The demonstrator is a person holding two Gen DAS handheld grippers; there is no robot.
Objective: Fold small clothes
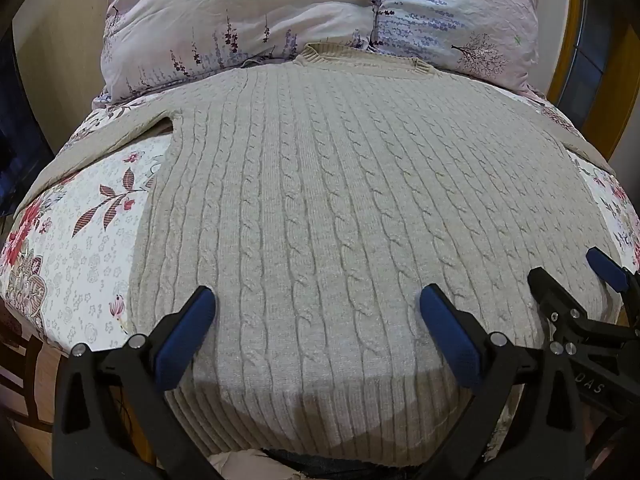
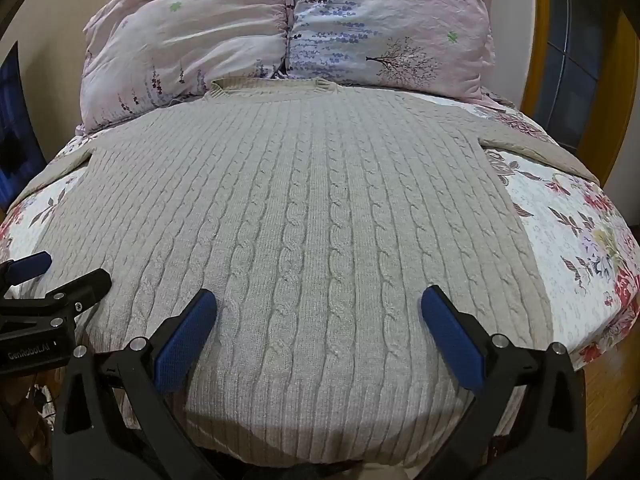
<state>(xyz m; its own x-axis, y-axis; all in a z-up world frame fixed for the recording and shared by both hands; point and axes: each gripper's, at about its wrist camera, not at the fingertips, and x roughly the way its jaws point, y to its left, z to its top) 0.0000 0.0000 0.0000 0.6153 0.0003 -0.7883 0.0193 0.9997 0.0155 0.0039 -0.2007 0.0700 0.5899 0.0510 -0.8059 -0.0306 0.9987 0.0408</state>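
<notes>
Sweater [image 1: 340, 200] spread flat on the bed [image 1: 80, 248], collar toward the pillows [image 1: 280, 20]. Left gripper [image 1: 316, 316] and right gripper [image 2: 318, 314] hover over the hem, jaws apart; pinch both hem corners evenly before folding.

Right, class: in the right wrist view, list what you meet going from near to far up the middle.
right gripper → sweater → collar → pillows
</notes>
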